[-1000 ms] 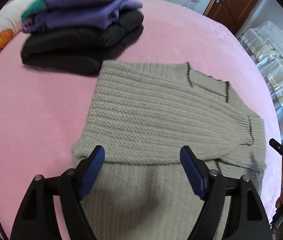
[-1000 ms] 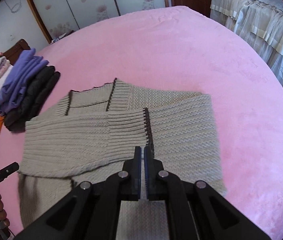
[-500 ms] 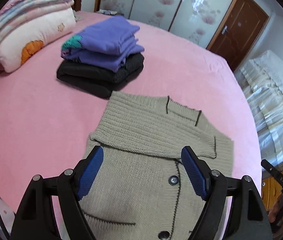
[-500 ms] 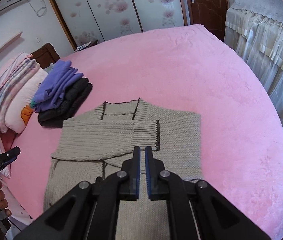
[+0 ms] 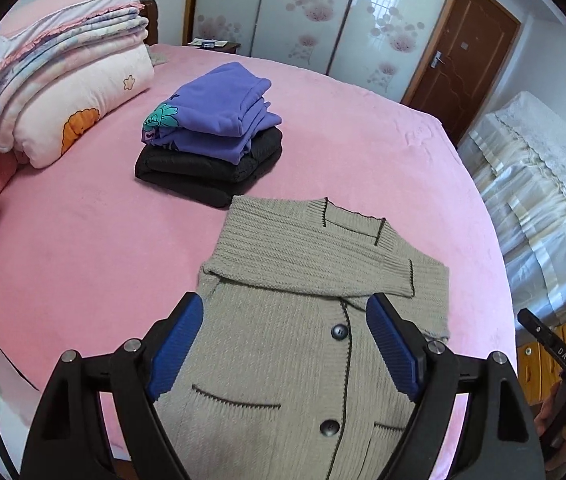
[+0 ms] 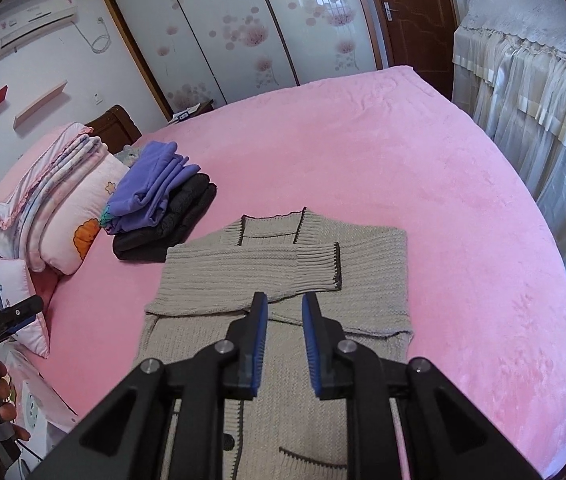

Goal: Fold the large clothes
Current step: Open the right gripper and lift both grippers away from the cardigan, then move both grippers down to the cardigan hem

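Observation:
A beige knit cardigan (image 5: 283,360) lies flat on the pink bed (image 5: 83,240), buttons up, with both sleeves folded across its chest. My left gripper (image 5: 285,300) hovers above its middle, jaws wide and still opening, with nothing between them. In the right wrist view the cardigan (image 6: 371,280) lies below my right gripper (image 6: 284,297), whose jaws are opening from a narrow gap and hold nothing. Neither gripper touches the knit.
A stack of folded purple and black clothes (image 5: 211,140) sits just beyond the cardigan's collar, to the left. Pillows and a folded quilt (image 5: 63,92) line the bed's left side. A second bed with a white cover (image 6: 523,80) stands to the right. A hand (image 6: 3,404) shows at the left edge.
Both grippers have risen and drawn back from the cardigan, bringing its buttons and pockets into view. The right jaws went from shut to slightly apart.

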Available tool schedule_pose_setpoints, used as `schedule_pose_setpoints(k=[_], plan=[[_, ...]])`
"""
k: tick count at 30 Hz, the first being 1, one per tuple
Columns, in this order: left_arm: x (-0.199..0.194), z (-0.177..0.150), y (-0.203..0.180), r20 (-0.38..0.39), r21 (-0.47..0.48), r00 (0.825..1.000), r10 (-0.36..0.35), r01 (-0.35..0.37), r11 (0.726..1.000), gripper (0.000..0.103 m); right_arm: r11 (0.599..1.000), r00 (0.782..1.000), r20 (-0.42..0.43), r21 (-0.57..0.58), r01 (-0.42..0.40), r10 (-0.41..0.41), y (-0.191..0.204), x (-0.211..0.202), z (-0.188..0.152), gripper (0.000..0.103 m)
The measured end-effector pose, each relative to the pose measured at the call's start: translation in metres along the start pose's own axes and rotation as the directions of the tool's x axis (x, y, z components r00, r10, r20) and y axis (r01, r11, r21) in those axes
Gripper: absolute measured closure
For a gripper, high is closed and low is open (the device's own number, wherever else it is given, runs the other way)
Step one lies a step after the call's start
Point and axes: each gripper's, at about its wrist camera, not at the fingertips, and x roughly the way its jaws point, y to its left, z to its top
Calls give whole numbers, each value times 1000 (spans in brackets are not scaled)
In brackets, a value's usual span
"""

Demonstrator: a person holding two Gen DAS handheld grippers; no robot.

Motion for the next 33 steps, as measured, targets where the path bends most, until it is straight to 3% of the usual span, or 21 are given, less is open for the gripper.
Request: schedule_pose_setpoints(k=[7, 16, 19, 25, 29, 33], plan=[[-13, -22, 21, -27, 66, 999, -36, 37, 997, 20, 999, 997, 79, -38, 25, -22, 35, -37, -32, 79], [-4, -79, 79, -157, 130, 985, -73, 94, 987, 20, 984, 985, 9, -43, 171, -171, 71, -63, -109, 79], [5, -103, 98, -215, 144, 974, -69, 102, 984, 20, 983, 983, -33, -14, 181, -181, 74, -68, -137, 79], [39, -157, 132, -358, 138, 932, -46, 101, 985, 20, 978, 971, -139, 47, 205, -197, 57, -63, -194, 79], [55, -184, 148, -389, 99, 921, -34, 79, 992, 20, 969, 952, -213, 61, 239, -221, 29, -52, -228, 79], [80, -217, 164, -430, 65, 903, -14, 47, 997, 20, 963, 933, -294, 103, 247, -208, -10, -37, -258, 68]])
